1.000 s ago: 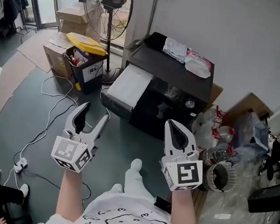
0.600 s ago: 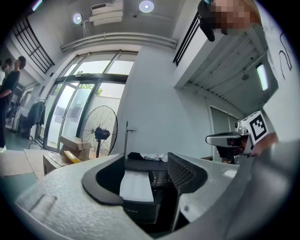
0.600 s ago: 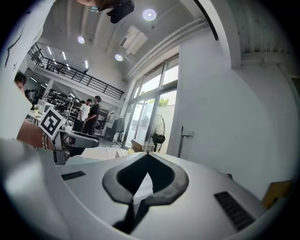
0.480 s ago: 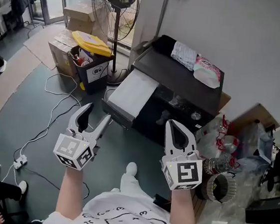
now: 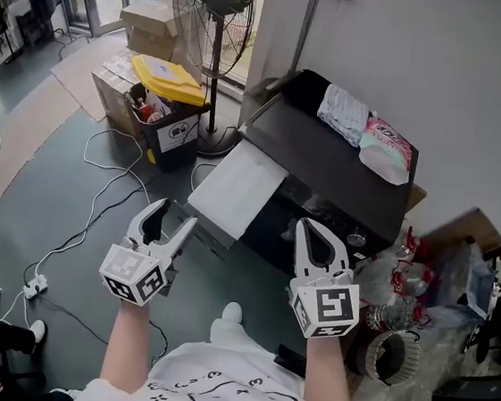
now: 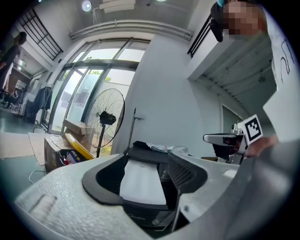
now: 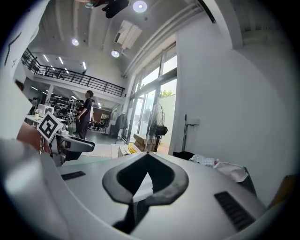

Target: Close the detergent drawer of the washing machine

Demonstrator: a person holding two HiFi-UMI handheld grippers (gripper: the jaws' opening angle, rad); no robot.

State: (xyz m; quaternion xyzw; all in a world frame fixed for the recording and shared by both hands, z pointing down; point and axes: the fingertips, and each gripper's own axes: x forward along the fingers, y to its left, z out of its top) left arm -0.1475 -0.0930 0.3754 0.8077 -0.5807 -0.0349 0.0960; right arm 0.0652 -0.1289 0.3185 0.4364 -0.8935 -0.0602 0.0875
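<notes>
A black washing machine [image 5: 334, 173] stands against the white wall. From its front a flat white panel [image 5: 238, 189], the pulled-out part, sticks out toward me. My left gripper [image 5: 169, 224] is open and empty, held level just short of the panel's near corner. In the left gripper view the white panel [image 6: 140, 180] shows between the spread jaws, apart from them. My right gripper [image 5: 314, 232] is shut, its tips meeting in a point before the machine's dark front, touching nothing. The right gripper view has the closed tips [image 7: 147, 153] with the machine [image 7: 187, 154] beyond.
Two soft packs [image 5: 347, 103] [image 5: 387, 148] lie on the machine's top. A standing fan [image 5: 223, 3], a yellow-lidded bin [image 5: 168, 96] and cardboard boxes [image 5: 153, 27] are at the back left. Cables [image 5: 98, 196] and a power strip [image 5: 36, 287] cross the floor. Bags and clutter [image 5: 405, 267] crowd the right.
Both grippers have moved forward toward the machine, which now sits nearer and lower in the head view. The left jaws stay spread and the right ones stay closed.
</notes>
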